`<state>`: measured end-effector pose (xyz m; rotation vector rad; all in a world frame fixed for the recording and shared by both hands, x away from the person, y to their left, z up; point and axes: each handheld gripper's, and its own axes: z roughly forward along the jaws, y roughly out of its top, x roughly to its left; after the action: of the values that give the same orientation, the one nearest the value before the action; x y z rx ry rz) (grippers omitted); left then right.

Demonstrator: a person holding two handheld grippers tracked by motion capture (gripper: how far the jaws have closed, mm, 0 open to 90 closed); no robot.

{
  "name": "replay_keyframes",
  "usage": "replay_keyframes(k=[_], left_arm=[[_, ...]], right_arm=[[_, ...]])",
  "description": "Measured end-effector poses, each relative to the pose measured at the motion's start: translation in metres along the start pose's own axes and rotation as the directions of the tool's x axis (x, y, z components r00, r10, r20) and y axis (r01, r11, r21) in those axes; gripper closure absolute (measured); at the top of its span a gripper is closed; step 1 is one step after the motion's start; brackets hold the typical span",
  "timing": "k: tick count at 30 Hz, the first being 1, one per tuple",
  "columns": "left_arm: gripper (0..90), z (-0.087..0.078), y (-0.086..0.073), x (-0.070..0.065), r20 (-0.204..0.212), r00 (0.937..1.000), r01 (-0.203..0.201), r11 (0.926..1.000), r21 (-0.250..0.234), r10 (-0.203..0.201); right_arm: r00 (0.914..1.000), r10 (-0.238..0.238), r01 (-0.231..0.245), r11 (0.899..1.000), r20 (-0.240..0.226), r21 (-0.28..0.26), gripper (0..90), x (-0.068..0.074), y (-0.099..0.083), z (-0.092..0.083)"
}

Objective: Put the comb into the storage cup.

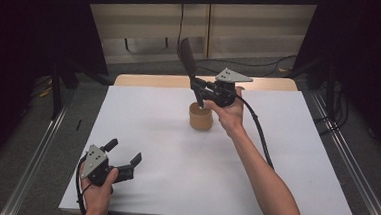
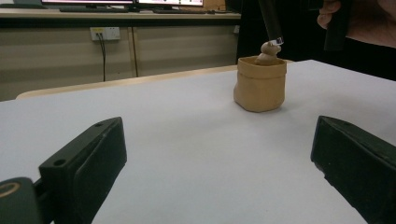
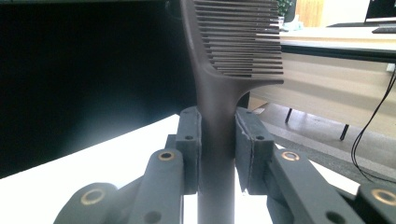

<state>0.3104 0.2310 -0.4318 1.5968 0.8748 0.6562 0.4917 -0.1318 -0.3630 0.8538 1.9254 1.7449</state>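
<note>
A black comb (image 1: pixel 187 57) stands tilted with its teeth up, and my right gripper (image 1: pixel 198 85) is shut on its handle. In the right gripper view both pads press the comb (image 3: pixel 233 46) just below the teeth. The handle's lower end (image 2: pixel 271 21) points down at the mouth of a tan cup (image 1: pixel 201 118) in the far middle of the white table top. A small tan lump (image 2: pixel 268 51) sticks out of the cup (image 2: pixel 260 84), right under the handle tip. My left gripper (image 1: pixel 124 152) rests at the front left, open, with nothing between its jaws.
The white table top (image 1: pixel 173 186) ends in a wooden strip (image 1: pixel 150 80) at the back. Metal rails (image 1: pixel 40 148) run along both sides. The right gripper's cable (image 1: pixel 260 129) trails over the table beside the forearm. Dark curtains hang at both sides.
</note>
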Motion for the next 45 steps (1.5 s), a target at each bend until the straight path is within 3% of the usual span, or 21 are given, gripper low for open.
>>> replay_keyframes(k=[8,19,26,36,45], left_arm=[[3.6,0.001,0.000,-0.001,0.001,1.0000,0.004,1.0000,0.000,-0.004],[3.6,0.001,0.001,-0.001,0.005,1.0000,-0.003,1.0000,0.001,0.003],[3.6,0.000,0.000,-0.001,0.002,1.0000,0.005,1.0000,-0.002,-0.005],[3.6,0.000,0.000,-0.001,0.004,1.0000,-0.004,1.0000,0.003,0.004],[3.6,0.000,0.000,-0.001,0.003,1.0000,-0.003,1.0000,0.003,0.003]], right_arm=[[0.9999,0.009,-0.009,1.000,0.006,0.028,73.2,-0.007,-0.008,0.007],[0.9999,-0.015,0.016,0.999,-0.008,0.049,73.2,-0.003,-0.017,0.008],[0.9998,-0.006,0.008,0.998,-0.020,0.062,73.2,-0.001,-0.022,0.010],[1.0000,0.008,-0.008,0.998,0.001,0.068,73.2,-0.003,-0.032,0.005],[0.9998,-0.008,0.007,0.998,0.019,0.065,73.2,-0.004,-0.035,0.001]])
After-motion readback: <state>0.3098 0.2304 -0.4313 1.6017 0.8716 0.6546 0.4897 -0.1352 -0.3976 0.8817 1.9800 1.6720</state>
